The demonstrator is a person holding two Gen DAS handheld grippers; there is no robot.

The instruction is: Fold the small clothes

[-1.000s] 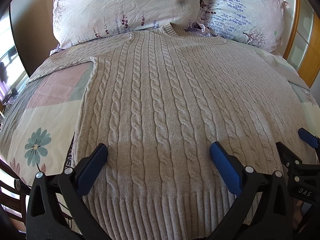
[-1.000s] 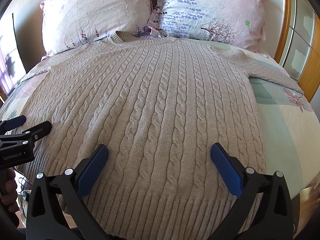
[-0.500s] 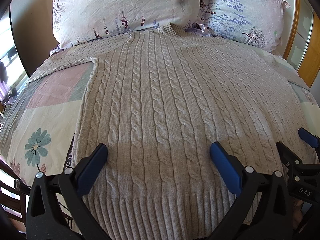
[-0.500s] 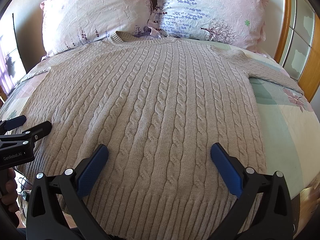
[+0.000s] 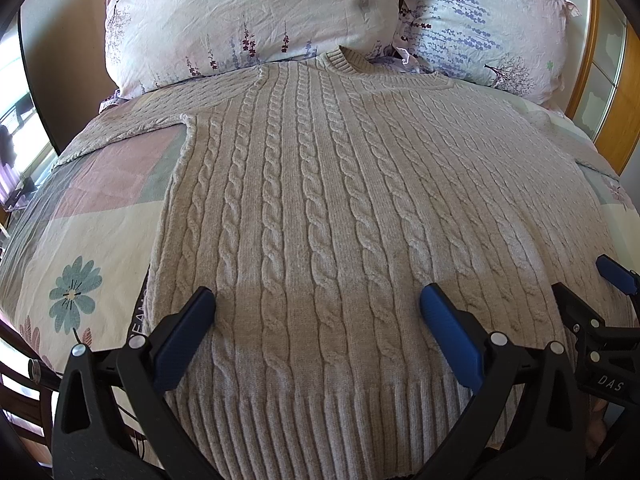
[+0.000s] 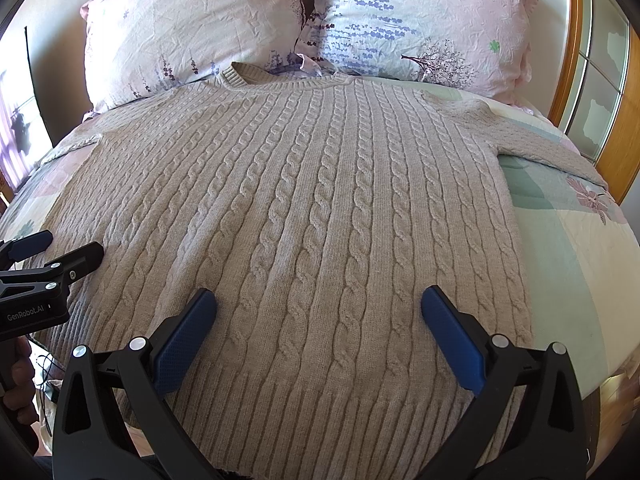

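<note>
Nothing has moved: both the left hand-held gripper (image 5: 316, 312) and right hand-held gripper (image 6: 318, 312) hover released over the flat sweater (image 5: 340, 208); next, grasp its hem.

- A beige cable-knit sweater (image 6: 320, 220) lies flat on the bed (image 6: 580, 280), neck toward two floral pillows (image 6: 420, 28); unfolded
- right gripper (image 6: 319, 304) spread wide above the sweater's ribbed hem, holding nothing
- left gripper (image 6: 60, 246) at the sweater's left edge; fingers parted
</note>
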